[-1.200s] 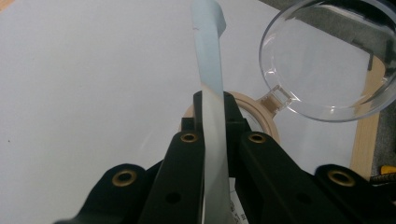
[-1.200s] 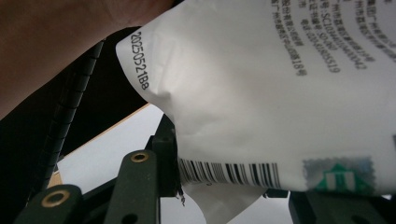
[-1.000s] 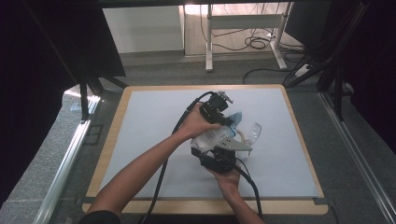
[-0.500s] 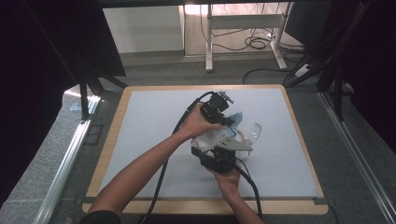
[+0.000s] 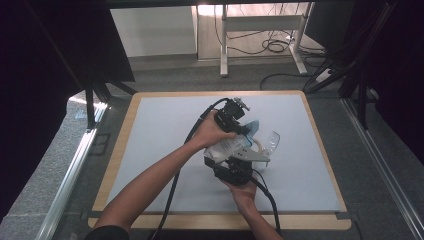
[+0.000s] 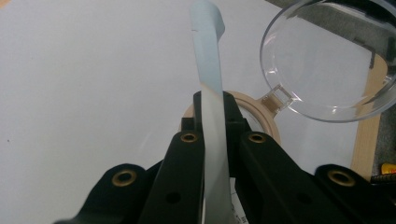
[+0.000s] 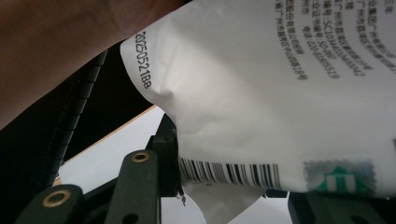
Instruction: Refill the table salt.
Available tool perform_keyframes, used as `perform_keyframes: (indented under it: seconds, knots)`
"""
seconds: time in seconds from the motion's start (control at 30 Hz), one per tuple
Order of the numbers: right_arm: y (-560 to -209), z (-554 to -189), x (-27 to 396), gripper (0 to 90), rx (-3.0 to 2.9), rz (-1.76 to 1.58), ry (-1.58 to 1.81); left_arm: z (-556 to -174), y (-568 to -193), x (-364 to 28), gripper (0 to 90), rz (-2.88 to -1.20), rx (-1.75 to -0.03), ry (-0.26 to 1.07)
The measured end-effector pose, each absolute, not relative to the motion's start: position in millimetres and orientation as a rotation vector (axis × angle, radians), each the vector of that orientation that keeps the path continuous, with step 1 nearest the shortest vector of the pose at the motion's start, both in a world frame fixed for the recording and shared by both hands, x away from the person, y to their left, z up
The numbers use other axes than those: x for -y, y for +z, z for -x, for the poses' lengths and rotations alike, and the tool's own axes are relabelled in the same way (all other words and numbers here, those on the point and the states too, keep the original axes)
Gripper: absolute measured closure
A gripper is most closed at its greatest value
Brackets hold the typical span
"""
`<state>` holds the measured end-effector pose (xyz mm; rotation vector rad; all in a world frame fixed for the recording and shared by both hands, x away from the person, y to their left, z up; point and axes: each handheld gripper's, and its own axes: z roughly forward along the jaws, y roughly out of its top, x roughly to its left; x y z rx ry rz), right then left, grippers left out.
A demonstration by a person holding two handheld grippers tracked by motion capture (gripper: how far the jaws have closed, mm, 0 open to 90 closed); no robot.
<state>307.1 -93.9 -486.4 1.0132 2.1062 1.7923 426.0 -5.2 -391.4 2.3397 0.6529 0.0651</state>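
White mat on wood-edged table

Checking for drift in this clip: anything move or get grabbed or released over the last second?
No visible change. The left hand-held gripper stays shut on the top edge of the white pouch, and the right hand-held gripper still holds its lower end above the table. The clear lidded container sits in the same spot beside them. Both hands kept their positions.

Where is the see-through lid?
In the high view the clear lid lies on the white mat, right of the two grippers and the white packet they hold.
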Motion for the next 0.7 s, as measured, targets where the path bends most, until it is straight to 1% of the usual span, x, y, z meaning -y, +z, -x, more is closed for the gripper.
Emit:
perform_keyframes:
  seconds: [0.7]
  knots:
    - [-486.1, -306.9, 93.1, 59.8, -2.091, -1.017, 1.806, -426.3, -390.4, 6.9, 90.0, -2.357, -0.649, 0.071]
